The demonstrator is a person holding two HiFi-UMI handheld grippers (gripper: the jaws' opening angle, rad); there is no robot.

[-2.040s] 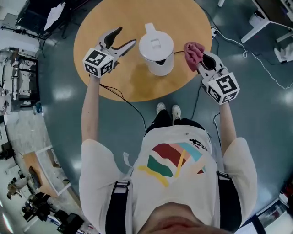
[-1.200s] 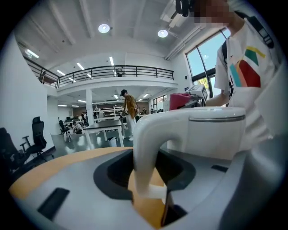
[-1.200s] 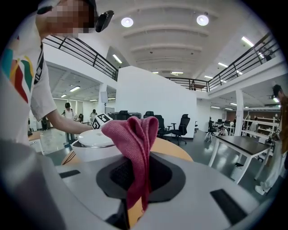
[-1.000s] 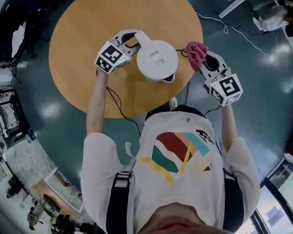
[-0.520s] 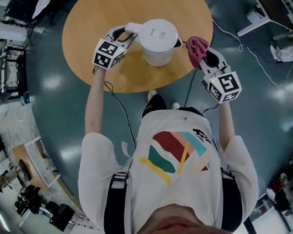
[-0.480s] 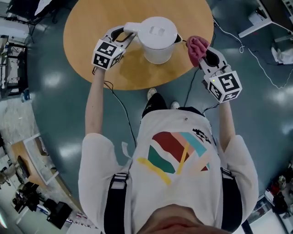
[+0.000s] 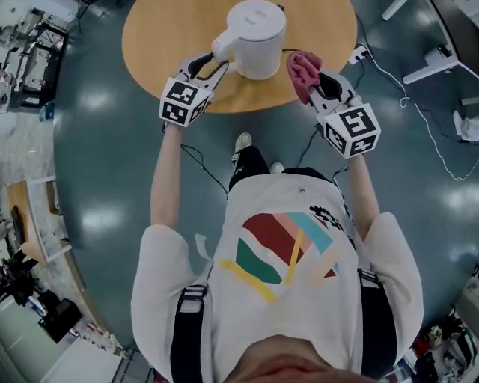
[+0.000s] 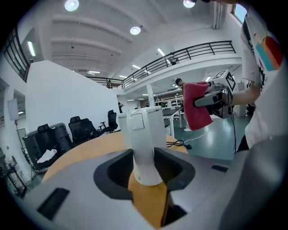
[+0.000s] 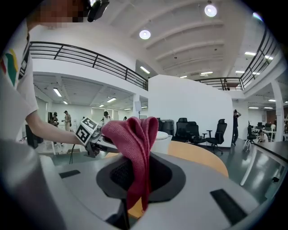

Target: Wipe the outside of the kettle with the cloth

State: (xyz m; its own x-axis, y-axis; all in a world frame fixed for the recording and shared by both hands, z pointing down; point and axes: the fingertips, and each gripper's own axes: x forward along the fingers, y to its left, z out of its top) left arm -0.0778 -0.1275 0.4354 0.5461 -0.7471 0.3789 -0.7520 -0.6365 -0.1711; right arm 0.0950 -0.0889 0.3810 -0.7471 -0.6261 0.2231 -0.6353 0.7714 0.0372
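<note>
Kettle [image 7: 256, 28]: white, upright on the round wooden table [image 7: 157, 37], top centre of the head view, near the table's lower edge. Lid [image 7: 254, 13] is on, so contents aren't visible. Left gripper [image 7: 221, 66] is clamped on the kettle's handle [image 7: 224, 46], a pad on each side, jaws roughly half apart. Right gripper [image 7: 308, 81] is closed on the pink cloth [image 7: 301, 72], which sticks out bunched just right of the kettle body, not touching it.

Vs half a second ago: same grips both sides. Kettle is now at the top edge of frame, handle swung to lower left, cloth closer to it. Two seconds ago the left jaws were open and off the handle.
</note>
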